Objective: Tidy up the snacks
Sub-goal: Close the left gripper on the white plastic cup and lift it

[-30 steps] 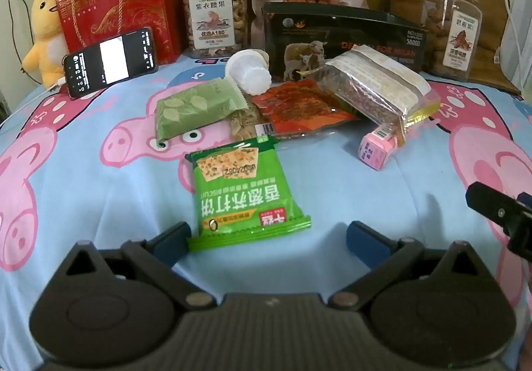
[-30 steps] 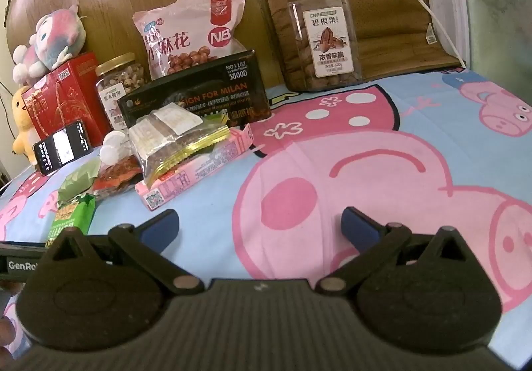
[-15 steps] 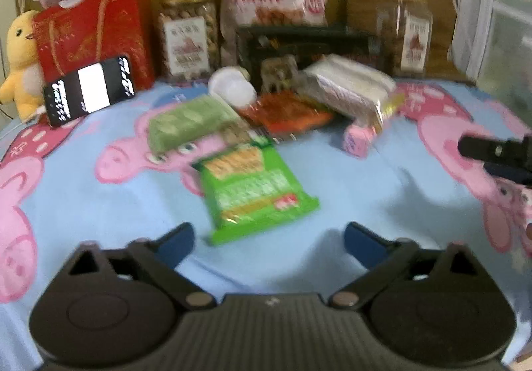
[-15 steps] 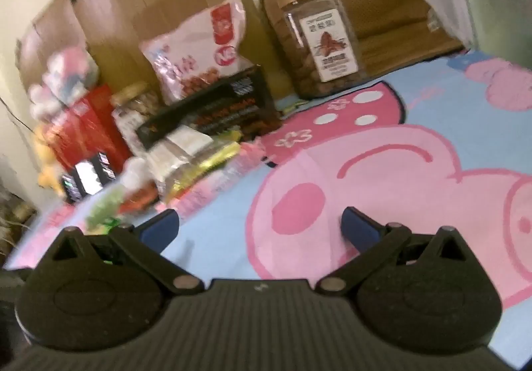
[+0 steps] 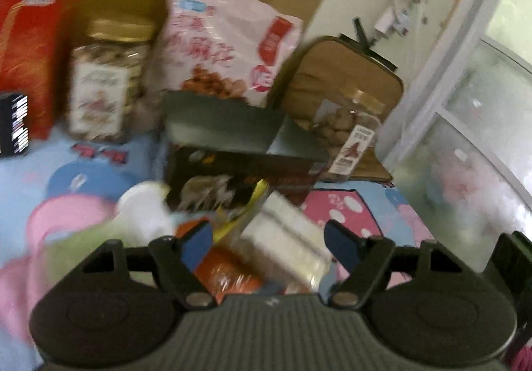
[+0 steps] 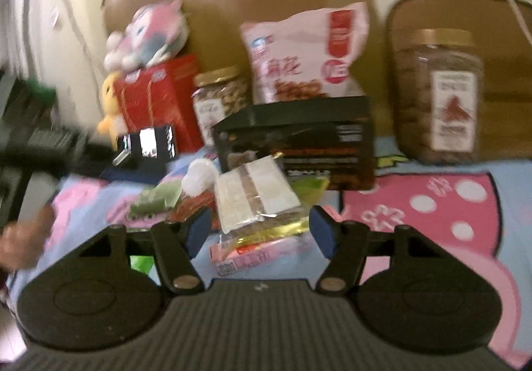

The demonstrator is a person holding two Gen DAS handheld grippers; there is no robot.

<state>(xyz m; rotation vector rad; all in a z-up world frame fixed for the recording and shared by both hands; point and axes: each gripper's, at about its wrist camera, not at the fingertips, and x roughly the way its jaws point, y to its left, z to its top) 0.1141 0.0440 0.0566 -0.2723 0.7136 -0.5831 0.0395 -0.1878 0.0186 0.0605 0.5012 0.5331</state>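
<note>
Home bedroom, cartoon pig bedsheet [image 6: 432, 204], plush toys [image 6: 146, 35], snack jars [image 6: 439, 98]

- Your bedsheet [image 6: 432, 168] is light blue, printed with pink cartoon pigs and a white-dotted pink patch.
- Your gripper fingertips [image 6: 196, 231] carry blue pads on black arms.
- The gift box [image 6: 156, 101] is red with gold swirls.
- The big snack bag [image 6: 306, 51] is pale pink and white with red panels.
- Both nut jars [image 6: 439, 94] are clear with gold lids and white labels.
- The flat box [image 6: 299, 138] is black with orange lettering.
- The clear packet [image 6: 252, 194] shows white and brown bands, gold-edged.
- The small carton [image 6: 246, 254] is pink.
- The plush duck [image 6: 109, 104] is yellow.
</note>
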